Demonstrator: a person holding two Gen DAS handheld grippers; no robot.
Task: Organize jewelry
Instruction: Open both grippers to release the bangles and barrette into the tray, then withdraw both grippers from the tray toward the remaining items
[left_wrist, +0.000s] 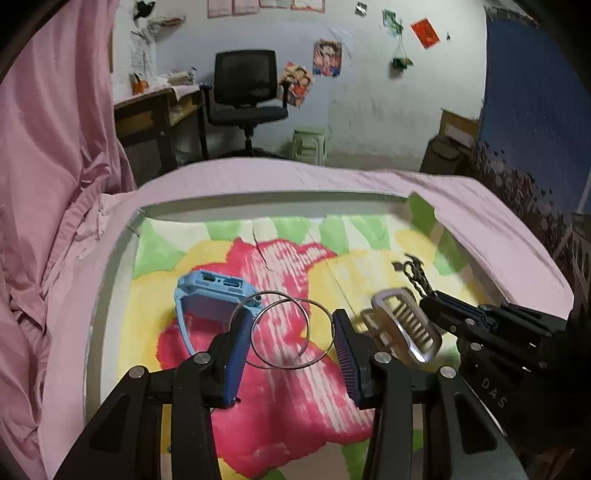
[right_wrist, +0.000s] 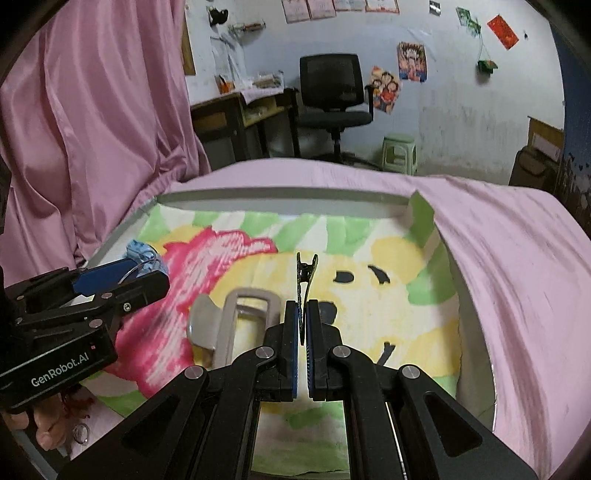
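Left gripper (left_wrist: 288, 339) clamped across thin wire rings (left_wrist: 282, 330): light, springy, slippery; hold at rim. Right gripper (right_wrist: 303, 325) closed on clip (right_wrist: 306, 280): stiff, flat.

On the mat (left_wrist: 280, 424) the watch (left_wrist: 207, 295) lies left and the comb (left_wrist: 406, 325) right. Between them the left tool (left_wrist: 286, 332) holds two rings (left_wrist: 291, 334). The right tool (right_wrist: 303, 321), beside the comb, holds a clip (right_wrist: 304, 280). Behind the bed (right_wrist: 498, 229) stand a chair (right_wrist: 332, 96) and a stool (right_wrist: 399, 151).

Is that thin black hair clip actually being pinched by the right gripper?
Yes, pinched. The right gripper's blue pads are closed onto the thin black hair clip, which sticks out beyond them.
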